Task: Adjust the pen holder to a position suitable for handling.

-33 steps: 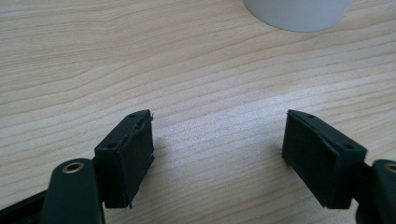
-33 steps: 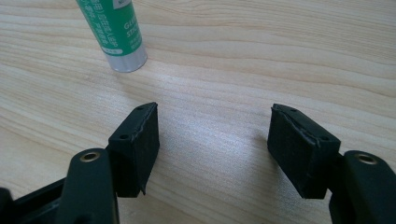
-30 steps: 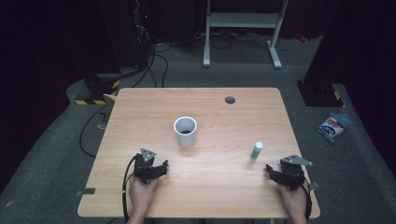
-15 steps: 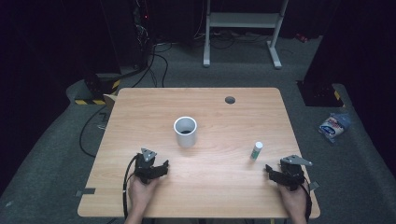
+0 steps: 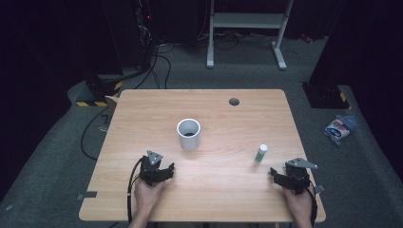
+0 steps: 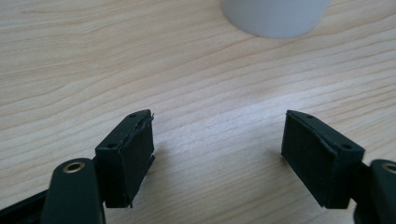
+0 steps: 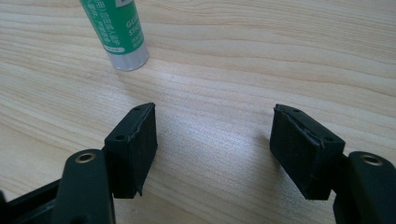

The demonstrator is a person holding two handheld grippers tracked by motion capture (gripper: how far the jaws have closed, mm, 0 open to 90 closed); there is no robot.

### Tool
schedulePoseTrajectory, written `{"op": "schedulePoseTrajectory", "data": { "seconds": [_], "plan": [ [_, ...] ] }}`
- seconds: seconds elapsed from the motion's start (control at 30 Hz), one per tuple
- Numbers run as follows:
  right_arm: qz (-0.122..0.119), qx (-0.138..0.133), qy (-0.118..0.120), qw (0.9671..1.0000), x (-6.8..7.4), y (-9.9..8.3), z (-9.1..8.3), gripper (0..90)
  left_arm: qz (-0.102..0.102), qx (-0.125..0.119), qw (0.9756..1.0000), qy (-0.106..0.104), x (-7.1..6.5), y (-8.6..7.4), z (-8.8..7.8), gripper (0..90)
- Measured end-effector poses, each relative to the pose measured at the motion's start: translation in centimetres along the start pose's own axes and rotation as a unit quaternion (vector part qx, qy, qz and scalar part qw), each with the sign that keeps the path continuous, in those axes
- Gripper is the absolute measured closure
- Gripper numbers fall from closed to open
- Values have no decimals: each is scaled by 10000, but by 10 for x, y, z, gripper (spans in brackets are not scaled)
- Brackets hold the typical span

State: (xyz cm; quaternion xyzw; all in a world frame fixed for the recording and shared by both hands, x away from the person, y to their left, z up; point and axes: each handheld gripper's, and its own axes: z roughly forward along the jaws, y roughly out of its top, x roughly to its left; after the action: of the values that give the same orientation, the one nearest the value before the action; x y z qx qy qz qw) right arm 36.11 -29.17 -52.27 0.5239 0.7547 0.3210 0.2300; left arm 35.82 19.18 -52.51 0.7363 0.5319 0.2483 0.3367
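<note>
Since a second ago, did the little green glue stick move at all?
No. The glue stick stands in the same spot, right of the white cup and below the table's dark hole, just as before.

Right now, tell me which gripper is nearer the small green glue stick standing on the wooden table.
Right. The right gripper sits just below-right of the green glue stick, jaws open and empty. The left gripper rests far across the table, below the white cup.

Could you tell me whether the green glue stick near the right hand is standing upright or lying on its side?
Upright: the glue stick stands on its end on the table, base flat on the wood in the right gripper view.
</note>
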Motion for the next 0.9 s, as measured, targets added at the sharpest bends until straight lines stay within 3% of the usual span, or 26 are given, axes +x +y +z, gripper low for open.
{"op": "schedulePoseTrajectory", "data": {
  "seconds": [0.1,0.17,0.27,0.37,0.63,0.9],
  "plan": [
    [-1,0,0,10000,0,0,0,321,-117,-155,9997,-179,0,4,-2,257],
    [1,1,0,10000,0,0,0,321,-176,-121,9992,-345,2,7,-2,234],
    [0,0,-1,10000,0,0,0,321,-80,-61,9991,-414,1,12,-2,228],
    [-1,0,-1,10000,0,0,0,321,-43,-107,9989,-444,0,16,-3,231],
    [-9,-2,-3,10000,0,0,0,319,-197,-135,9984,-519,4,24,-4,246],
    [-9,0,-2,10000,0,0,0,318,-96,-97,9986,-506,5,37,-8,264]
  ]
}}
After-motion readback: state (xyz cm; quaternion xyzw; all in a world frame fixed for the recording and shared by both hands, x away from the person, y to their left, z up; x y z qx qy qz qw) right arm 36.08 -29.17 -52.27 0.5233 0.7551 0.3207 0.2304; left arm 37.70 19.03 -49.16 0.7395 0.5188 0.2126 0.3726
